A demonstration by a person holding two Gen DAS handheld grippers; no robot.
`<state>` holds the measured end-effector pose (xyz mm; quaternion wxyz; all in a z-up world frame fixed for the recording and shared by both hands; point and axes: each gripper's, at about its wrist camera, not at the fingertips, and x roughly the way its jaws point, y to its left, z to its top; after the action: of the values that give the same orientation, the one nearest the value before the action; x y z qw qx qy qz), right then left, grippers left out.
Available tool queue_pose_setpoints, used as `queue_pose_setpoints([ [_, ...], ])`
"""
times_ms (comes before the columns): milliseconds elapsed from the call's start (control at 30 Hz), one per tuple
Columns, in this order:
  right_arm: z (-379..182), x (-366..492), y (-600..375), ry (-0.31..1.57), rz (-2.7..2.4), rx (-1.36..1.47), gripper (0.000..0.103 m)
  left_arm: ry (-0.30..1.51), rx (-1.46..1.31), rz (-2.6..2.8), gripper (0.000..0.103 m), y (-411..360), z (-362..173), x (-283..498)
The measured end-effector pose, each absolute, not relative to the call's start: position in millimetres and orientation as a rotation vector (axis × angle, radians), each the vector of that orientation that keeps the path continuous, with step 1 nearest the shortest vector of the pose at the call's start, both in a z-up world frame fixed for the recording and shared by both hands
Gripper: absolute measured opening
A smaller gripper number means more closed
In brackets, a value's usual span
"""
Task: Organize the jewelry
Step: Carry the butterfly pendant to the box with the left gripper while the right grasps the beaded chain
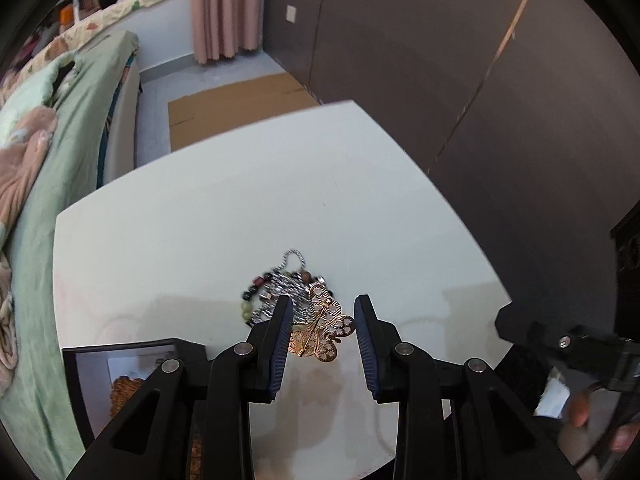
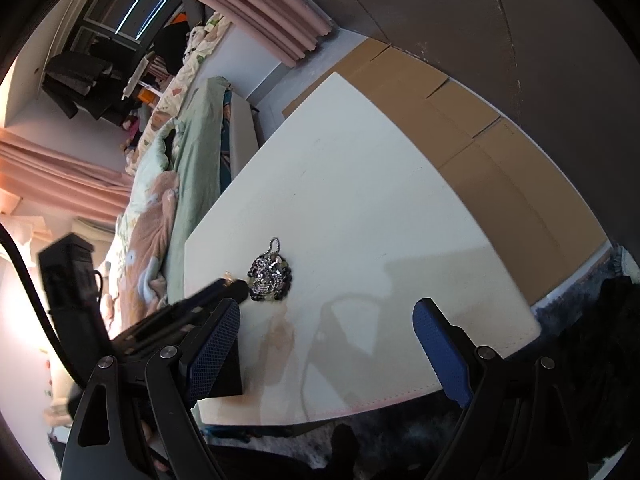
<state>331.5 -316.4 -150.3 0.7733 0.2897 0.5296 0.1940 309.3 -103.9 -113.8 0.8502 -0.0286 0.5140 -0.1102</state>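
Left gripper pinches brooch by its thin edges, near pile on table. We fear it twisting loose and dropping. Right gripper gapes, empty.

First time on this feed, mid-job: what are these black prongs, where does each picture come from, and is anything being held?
There is no robot here. A person holds a hand-operated two-finger gripper in each hand, and each gripper carries a wide-angle camera looking out along its fingers.

The left wrist view shows the left gripper. Its blue pads appear to pinch a gold butterfly brooch just above a jewelry pile of beads and silver chain on the white table. A black box sits at the lower left.

The right wrist view shows the right gripper, which is wide open with nothing between its fingers.
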Motion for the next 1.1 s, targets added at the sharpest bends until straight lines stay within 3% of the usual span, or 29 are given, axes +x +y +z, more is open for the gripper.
queue_pose_setpoints([
  [100,-149,332,-309,1.134,0.429,0.608,0.087,1.044,-0.117,-0.232,0.033,-86,-106,308],
  [267,-156,336,-291,1.149,0.454,0.601,0.068,0.978,-0.214,-0.236,0.033,-56,-92,300],
  [500,-154,347,-270,1.115,0.477,0.617,0.065,0.965,-0.276,-0.249,0.033,-20,-85,296],
  [633,-158,355,-249,1.108,0.492,0.638,0.052,1.005,-0.336,-0.233,0.033,8,-100,299],
  [1000,-170,364,-186,1.139,0.395,0.408,0.051,1.010,-0.413,-0.233,0.033,51,-105,303],
  [1100,-175,366,-178,1.150,0.353,0.349,0.046,1.015,-0.425,-0.219,0.033,61,-107,300],
])
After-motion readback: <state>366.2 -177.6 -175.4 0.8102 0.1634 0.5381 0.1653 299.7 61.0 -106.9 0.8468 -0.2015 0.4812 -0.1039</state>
